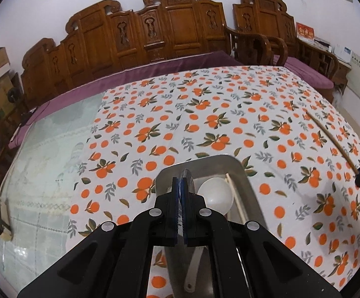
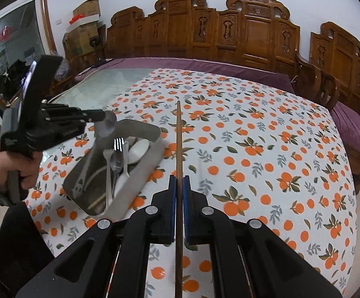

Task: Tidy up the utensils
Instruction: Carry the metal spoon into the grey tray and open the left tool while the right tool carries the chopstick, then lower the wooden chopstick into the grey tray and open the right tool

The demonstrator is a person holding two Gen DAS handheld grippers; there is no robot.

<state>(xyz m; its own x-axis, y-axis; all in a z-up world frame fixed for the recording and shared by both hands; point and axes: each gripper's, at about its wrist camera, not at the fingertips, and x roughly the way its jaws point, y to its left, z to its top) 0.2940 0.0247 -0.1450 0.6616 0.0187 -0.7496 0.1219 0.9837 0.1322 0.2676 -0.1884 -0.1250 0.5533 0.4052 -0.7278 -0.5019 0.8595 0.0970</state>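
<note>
Right gripper (image 2: 179, 188) is clamped on a chopstick (image 2: 178, 134); left gripper (image 1: 182, 193) is closed on, seemingly, a metal spoon (image 2: 108, 124) over the tray (image 2: 152, 154). Chopstick should be turned lengthwise with the tray and lowered before release; spoon released low.

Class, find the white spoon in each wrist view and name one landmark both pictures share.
Left wrist view: the white spoon lies in the metal tray, lower centre, just right of the left gripper.
Right wrist view: white spoon lies in the same tray, left of centre.
Shared landmark: the orange-print tablecloth.
</note>
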